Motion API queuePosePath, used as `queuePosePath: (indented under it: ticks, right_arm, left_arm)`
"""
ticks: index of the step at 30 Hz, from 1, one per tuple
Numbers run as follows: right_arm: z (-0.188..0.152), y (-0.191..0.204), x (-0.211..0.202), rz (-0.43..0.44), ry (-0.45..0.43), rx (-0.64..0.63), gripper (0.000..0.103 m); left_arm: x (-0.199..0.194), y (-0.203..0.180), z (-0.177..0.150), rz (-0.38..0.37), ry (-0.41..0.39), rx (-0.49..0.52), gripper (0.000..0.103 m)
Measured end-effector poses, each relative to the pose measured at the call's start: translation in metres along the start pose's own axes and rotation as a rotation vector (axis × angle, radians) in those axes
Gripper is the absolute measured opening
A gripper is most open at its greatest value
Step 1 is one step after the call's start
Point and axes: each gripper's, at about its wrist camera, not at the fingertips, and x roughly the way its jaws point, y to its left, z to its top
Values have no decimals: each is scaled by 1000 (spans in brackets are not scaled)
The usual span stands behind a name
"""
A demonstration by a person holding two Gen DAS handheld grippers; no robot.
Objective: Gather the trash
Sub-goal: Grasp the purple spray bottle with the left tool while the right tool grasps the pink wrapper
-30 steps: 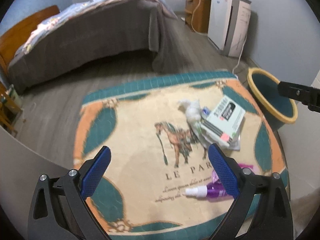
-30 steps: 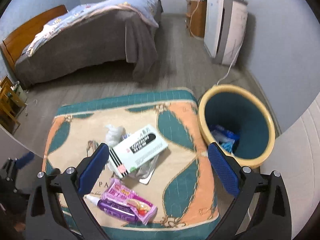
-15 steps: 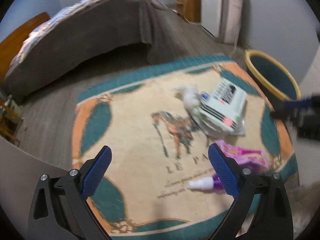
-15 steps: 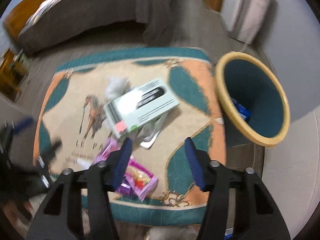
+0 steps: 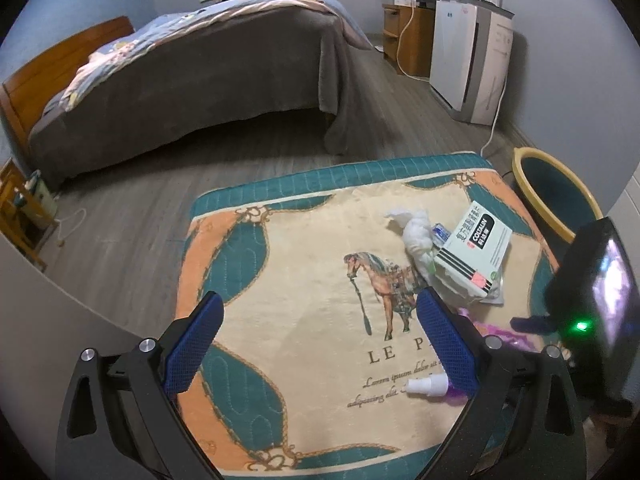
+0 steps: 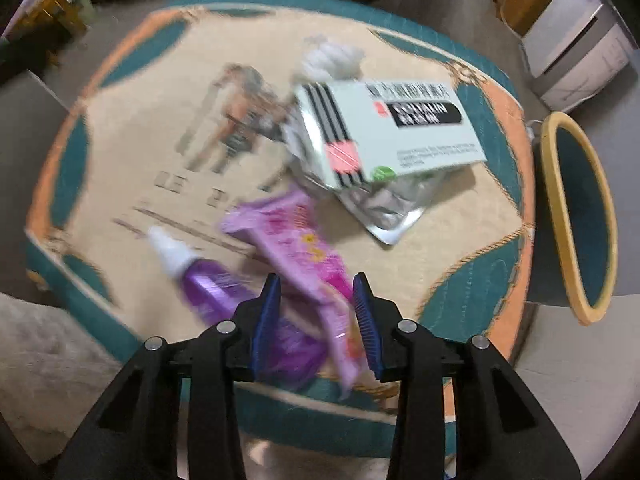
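- Bedroom floor, grey wood, runs from the bed [image 5: 192, 80] to a low tabletop [image 5: 304, 380] under a horse-print cover; that is where your trash lies, with the yellow-rimmed bin [image 6: 576, 216] just off its far right edge, near enough for a short carry.
- Your right hand-held gripper [image 6: 317, 322] is narrowed around the near end of the pink wrapper [image 6: 304, 248], pads on either side of it. The view is blurred, so I cannot tell whether they pinch it yet or merely straddle it.
- Taking the wrapper first looks sensible: it sits nearest you, partly over the purple bottle [image 6: 212, 284], so lifting it frees the bottle below.
- Your left hand-held gripper [image 5: 320, 340] hangs wide open above the tabletop, holding nothing, and seems parked clear of the right one.
- Farther back the white box [image 5: 476, 248] rests on a silver foil pack [image 6: 384, 208], with a crumpled tissue [image 5: 416, 232] touching its left side. All three are yet to be collected.
- Watch that the thin wrapper does not slip out as you lift.
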Motion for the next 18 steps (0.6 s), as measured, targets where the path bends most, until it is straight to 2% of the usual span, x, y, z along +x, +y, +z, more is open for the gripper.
queuePosePath:
  ticks: [2, 6, 9, 11, 13, 15, 18]
  right_arm:
    - [2, -3, 3, 11, 12, 16, 12]
    - [6, -11, -19, 49, -33, 54, 9]
    - [8, -21, -53, 53, -91, 67, 9]
    - [10, -32, -78, 19, -142, 59, 9]
    - [9, -46, -93, 34, -176, 91, 9]
    - [5, -62, -99, 45, -196, 139, 9]
    - [3, -75, -97, 84, -198, 206, 9]
  left_arm:
    - [0, 1, 0, -8, 5, -5, 97]
    - [0, -3, -3, -31, 12, 9, 96]
    - [1, -14, -8, -90, 29, 29, 95]
    - [5, -25, -11, -117, 41, 72, 94]
    - [11, -39, -16, -155, 62, 118, 94]
    - [15, -52, -20, -199, 82, 161, 92]
    - [22, -74, -28, -248, 111, 256, 84]
